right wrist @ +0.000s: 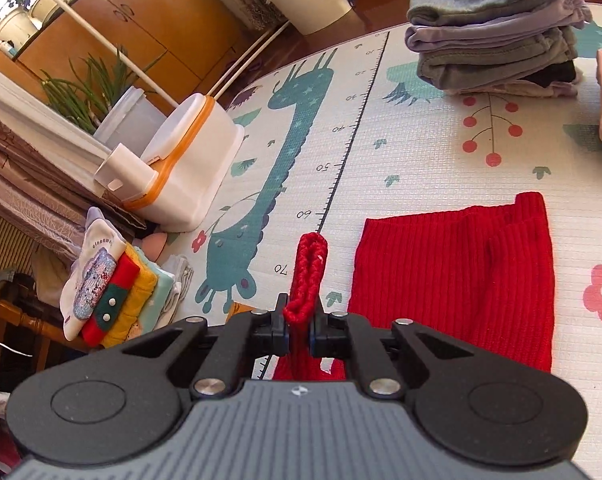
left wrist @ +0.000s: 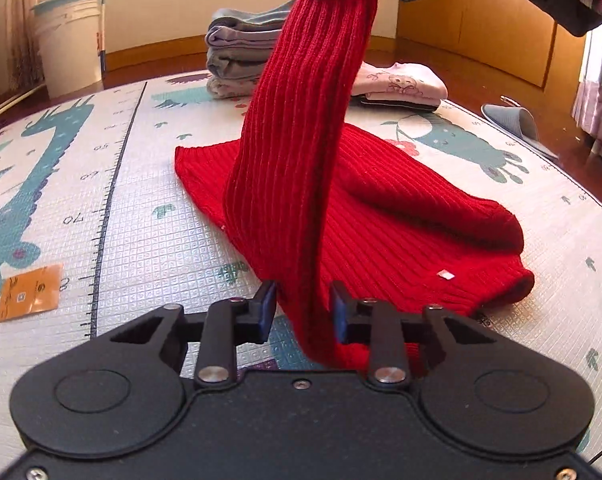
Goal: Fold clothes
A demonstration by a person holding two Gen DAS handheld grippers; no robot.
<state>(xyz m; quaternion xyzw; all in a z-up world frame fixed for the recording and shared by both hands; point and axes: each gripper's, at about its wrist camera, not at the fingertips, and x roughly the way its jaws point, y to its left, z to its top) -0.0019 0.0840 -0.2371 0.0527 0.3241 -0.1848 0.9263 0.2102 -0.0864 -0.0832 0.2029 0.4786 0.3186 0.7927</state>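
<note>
Pinching a sleeve (right wrist: 307, 276), the right gripper (right wrist: 299, 334) is lifting it above the red sweater (left wrist: 401, 216); the left gripper (left wrist: 303, 312) is standing wide around it, on the mat (left wrist: 149, 216).

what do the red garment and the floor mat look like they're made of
Red garment: a ribbed knit, likely wool or acrylic yarn; raised lengthwise ribs, matte soft surface, looped edge at the clamped end.
Floor mat: looks like foam or plastic play mat; embossed grid of small squares, slight sheen, printed cartoon animals.
</note>
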